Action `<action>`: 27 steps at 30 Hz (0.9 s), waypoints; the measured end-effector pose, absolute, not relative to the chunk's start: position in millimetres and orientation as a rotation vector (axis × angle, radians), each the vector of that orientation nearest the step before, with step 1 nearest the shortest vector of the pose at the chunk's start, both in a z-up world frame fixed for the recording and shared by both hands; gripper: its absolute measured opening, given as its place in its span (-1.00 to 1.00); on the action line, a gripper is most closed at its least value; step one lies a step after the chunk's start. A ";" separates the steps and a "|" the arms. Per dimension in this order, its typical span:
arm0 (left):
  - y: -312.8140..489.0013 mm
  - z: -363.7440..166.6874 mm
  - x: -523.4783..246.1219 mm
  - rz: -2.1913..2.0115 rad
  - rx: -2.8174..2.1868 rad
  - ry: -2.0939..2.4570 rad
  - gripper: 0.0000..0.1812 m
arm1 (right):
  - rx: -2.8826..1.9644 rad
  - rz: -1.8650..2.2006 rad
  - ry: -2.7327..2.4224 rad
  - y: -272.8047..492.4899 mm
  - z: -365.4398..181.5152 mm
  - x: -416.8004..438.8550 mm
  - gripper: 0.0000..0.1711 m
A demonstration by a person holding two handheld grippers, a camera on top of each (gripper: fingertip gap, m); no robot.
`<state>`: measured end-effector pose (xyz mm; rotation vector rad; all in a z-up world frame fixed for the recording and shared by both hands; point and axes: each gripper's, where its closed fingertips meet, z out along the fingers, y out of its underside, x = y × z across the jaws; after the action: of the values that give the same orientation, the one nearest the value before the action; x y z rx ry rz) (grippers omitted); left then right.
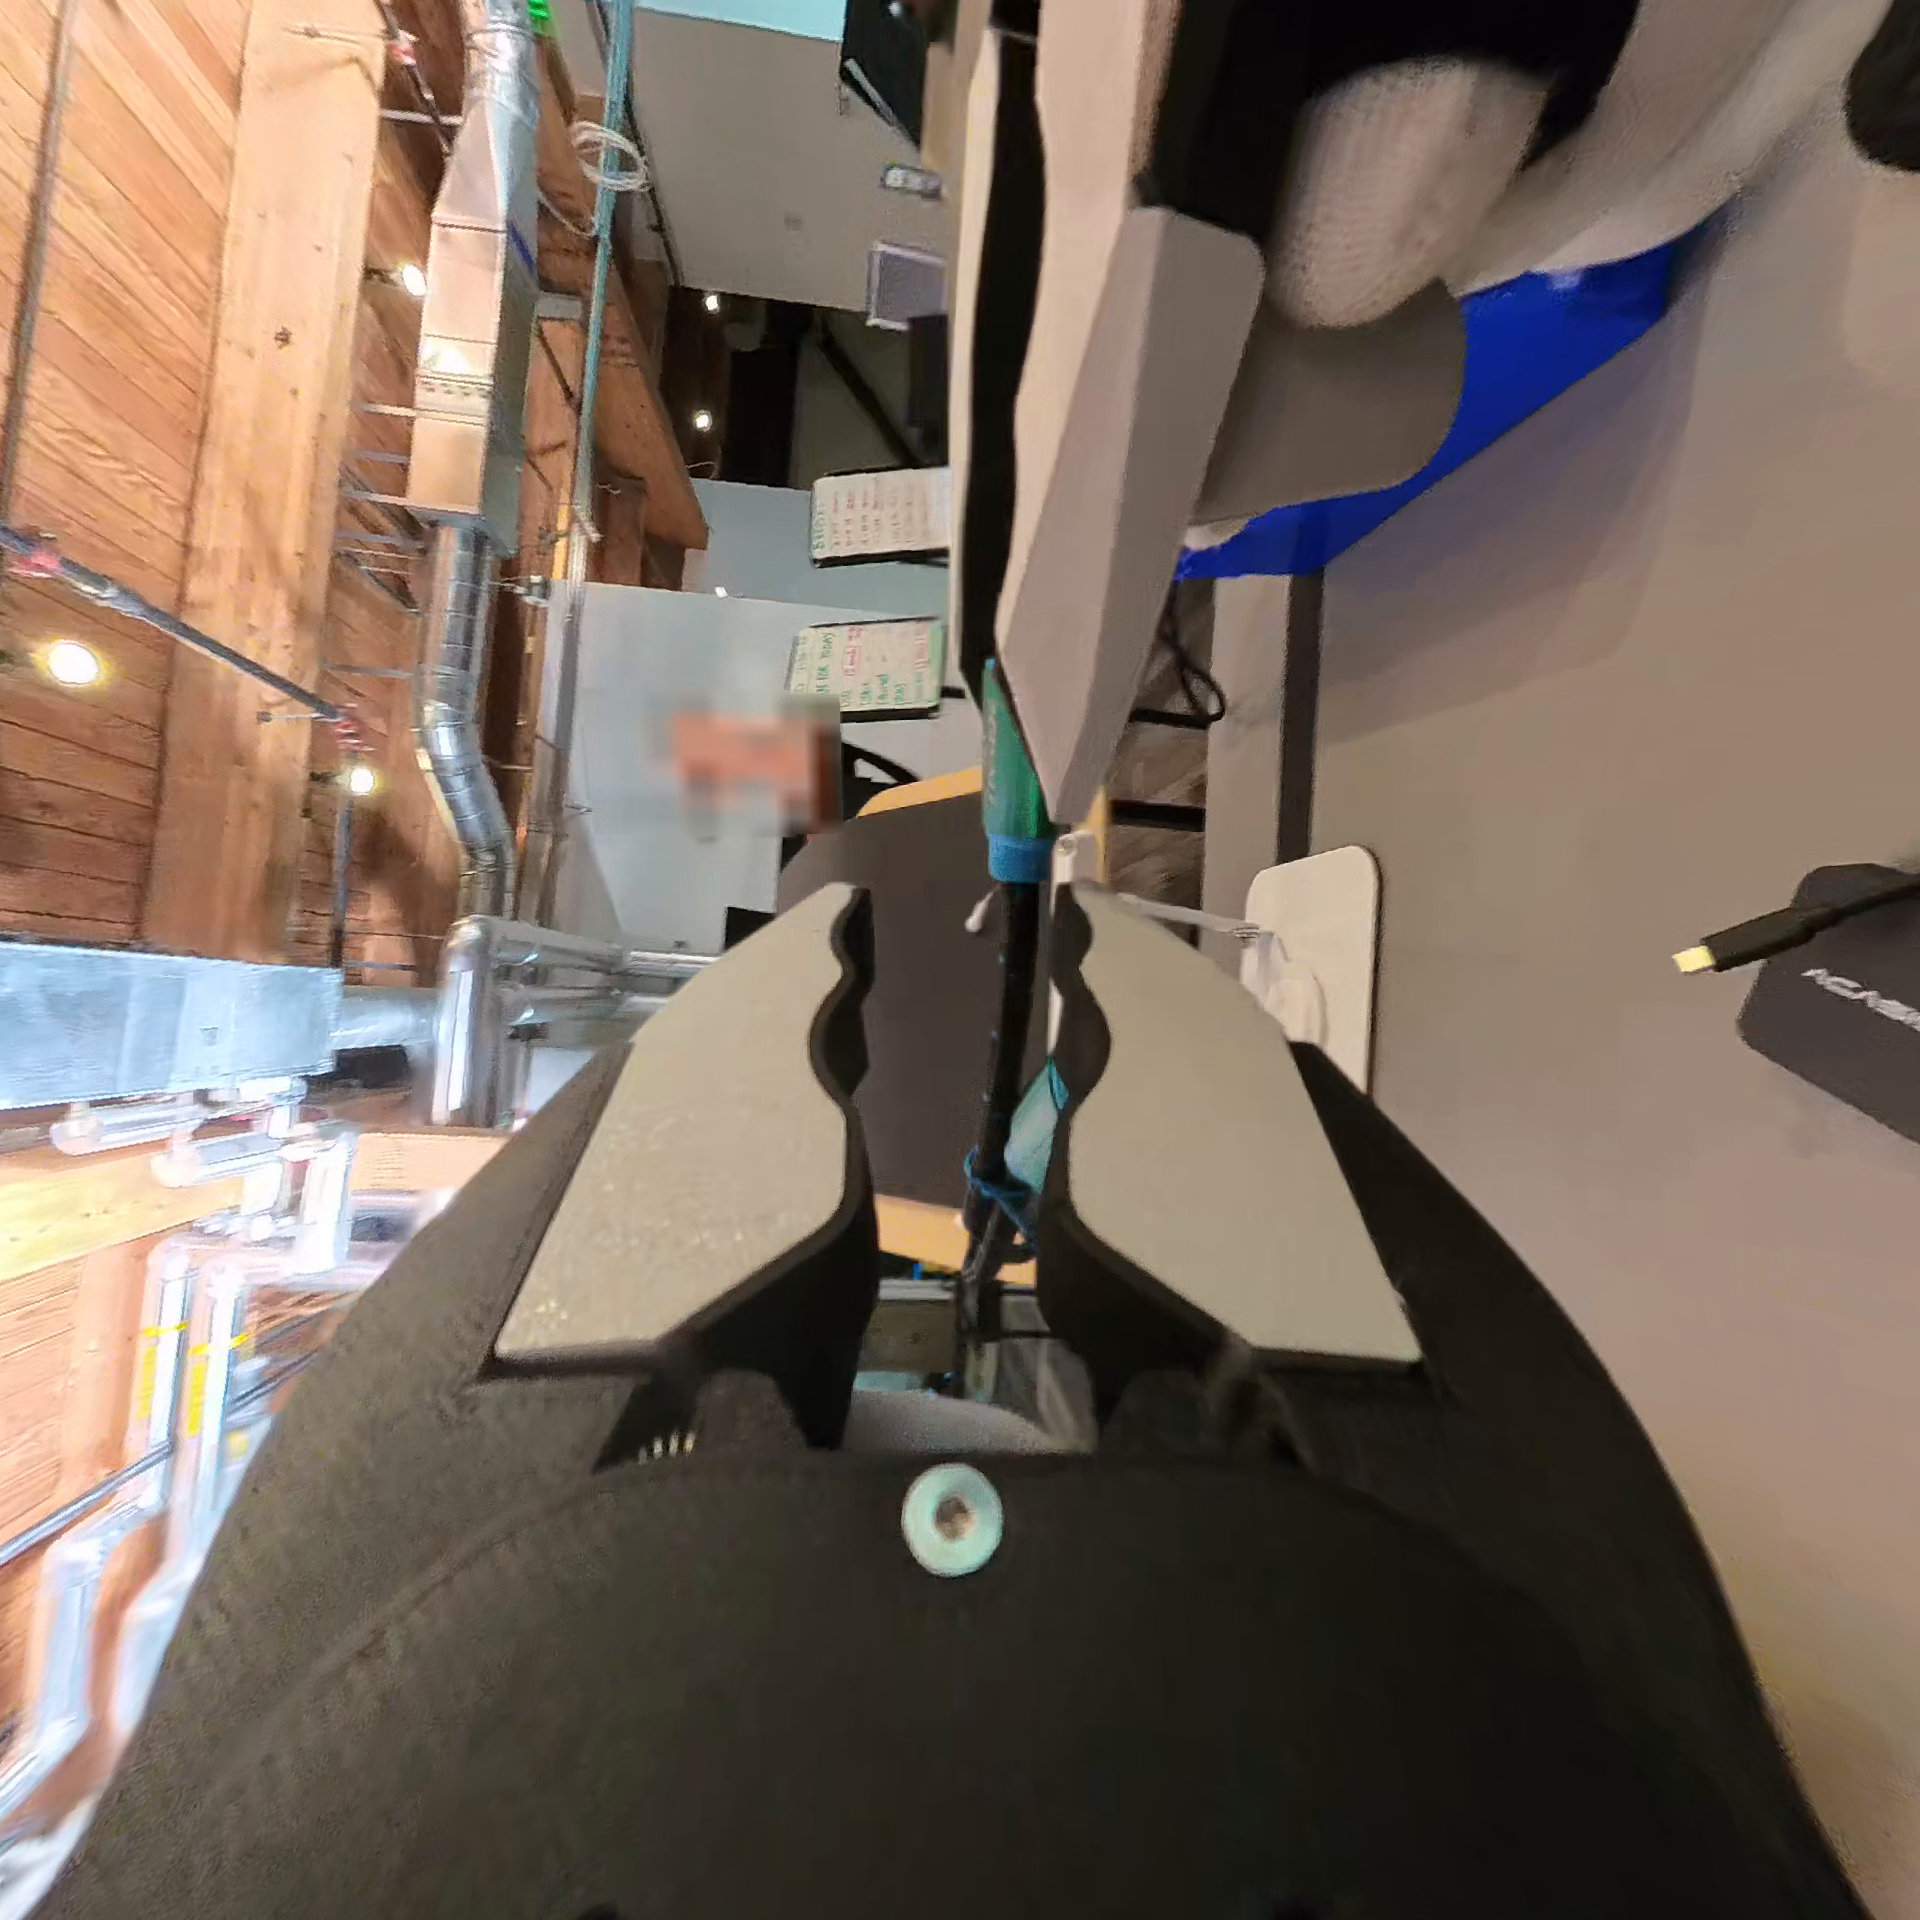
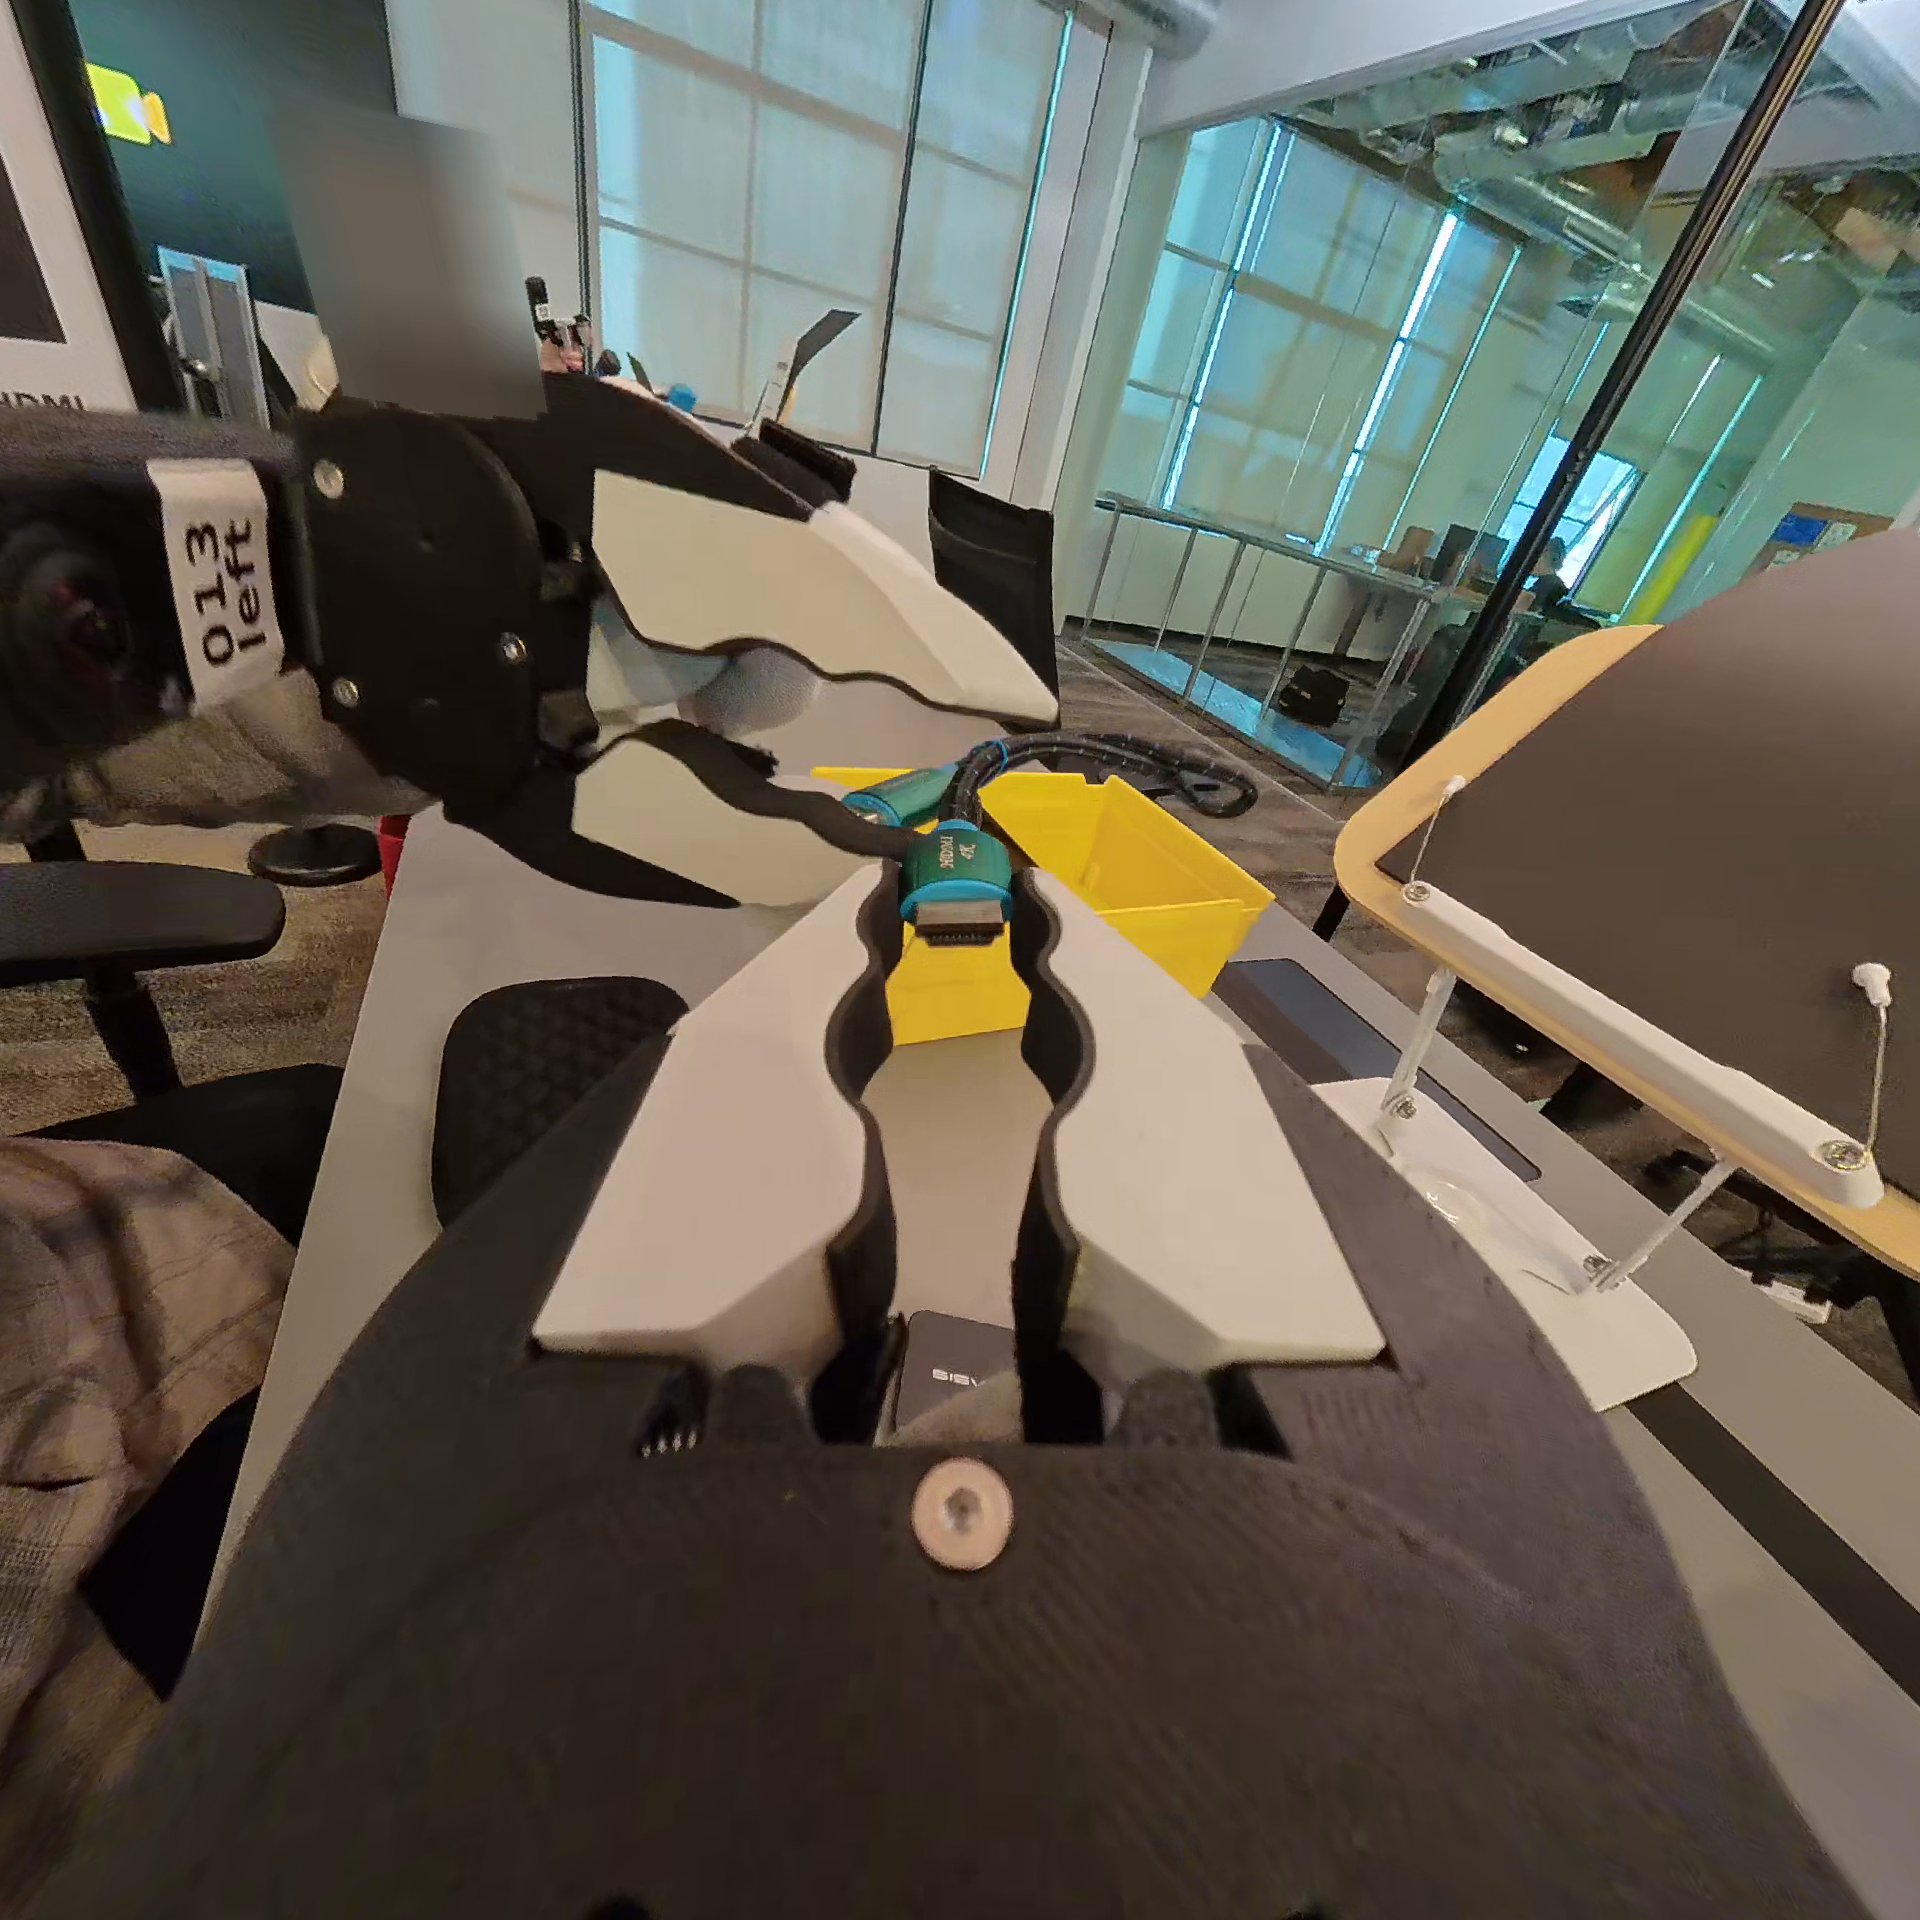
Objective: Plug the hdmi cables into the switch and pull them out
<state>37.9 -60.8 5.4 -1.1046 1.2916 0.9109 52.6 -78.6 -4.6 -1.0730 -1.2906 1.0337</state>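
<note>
Left wrist view: the left hand-held gripper [image 1: 961,914] is rolled on its side and its fingers stand spread. A braided HDMI cable [image 1: 1006,1039] runs through the gap, apparently touching neither finger. Farther out, the right hand-held gripper [image 1: 1081,582] pinches the cable's teal plug [image 1: 1006,774]. At the right edge the dark switch [image 1: 1849,997] lies on the grey tabletop [image 1: 1558,727], with another cable [image 1: 1766,935] hanging loose in front of it, its end bare.

Right wrist view: the right hand-held gripper [image 2: 956,904] is pressed onto the teal plug [image 2: 954,878] at its fingertips, metal tip pointing back toward the camera. The cable loops over a yellow bin [image 2: 1174,883]; a second teal plug [image 2: 894,800] lies near the left hand-held gripper [image 2: 914,774], which is spread. A corner of the switch [image 2: 951,1371] shows low between the fingers.

The step in hand looks like readying a plug for insertion. Next, the plug must be turned so its tip faces a port on the switch, squared up, then pushed straight in.
</note>
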 end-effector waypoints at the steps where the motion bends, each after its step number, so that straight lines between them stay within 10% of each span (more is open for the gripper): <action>1: -63.2 5.1 37.8 0.865 -1.134 1.307 -0.61 | -1.064 1.038 -1.286 -78.1 -4.0 53.4 -0.79; 27: -102.2 103.2 79.2 -0.366 -1.444 1.727 -0.48 | -0.694 1.365 -1.309 -128.0 12.6 68.5 -0.78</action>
<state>79.2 -102.2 103.2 -1.4437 1.7265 -0.3662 68.5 -128.0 12.6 -0.6937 -1.3090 1.3652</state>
